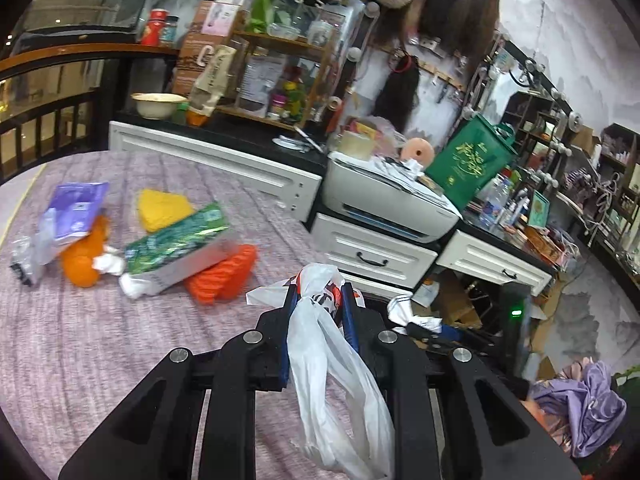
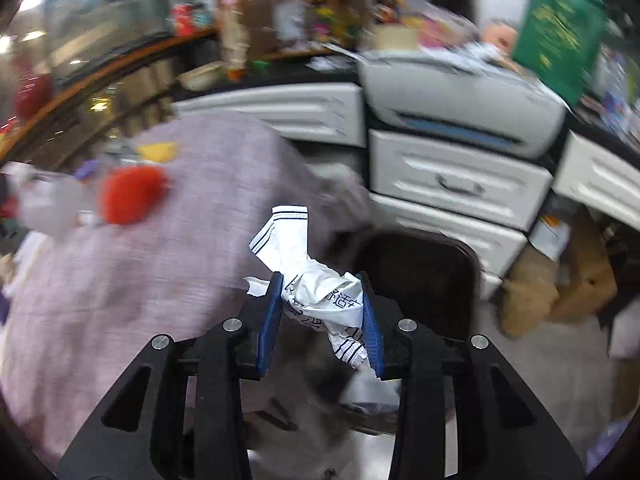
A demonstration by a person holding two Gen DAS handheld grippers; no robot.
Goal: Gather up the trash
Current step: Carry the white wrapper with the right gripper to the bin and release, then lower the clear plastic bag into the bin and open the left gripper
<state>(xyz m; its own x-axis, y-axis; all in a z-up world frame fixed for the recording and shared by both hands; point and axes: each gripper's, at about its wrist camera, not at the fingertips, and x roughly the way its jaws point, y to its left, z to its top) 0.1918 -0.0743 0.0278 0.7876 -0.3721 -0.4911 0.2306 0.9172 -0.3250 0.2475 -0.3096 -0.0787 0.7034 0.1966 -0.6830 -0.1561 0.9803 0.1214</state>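
My left gripper (image 1: 318, 296) is shut on a white plastic bag (image 1: 336, 384), which hangs down from its fingers over the table edge. My right gripper (image 2: 322, 286) is shut on a crumpled white wrapper (image 2: 308, 276) with dark stripes and printed text, held above the table edge. That wrapper also shows in the left wrist view (image 1: 404, 312), to the right of the bag. More trash lies on the purple tablecloth (image 1: 80, 360): a green box (image 1: 180, 240), a purple packet (image 1: 76, 208), crumpled white paper (image 1: 108, 264) and a clear wrapper (image 1: 28, 256).
Orange objects (image 1: 222, 276), (image 1: 82, 260) and a yellow sponge (image 1: 162, 208) lie among the trash. White drawers (image 1: 372, 256) with a printer (image 1: 388, 204) stand behind the table. A dark chair (image 2: 420, 276) sits below the right gripper. Cardboard boxes (image 2: 560, 284) lie on the floor.
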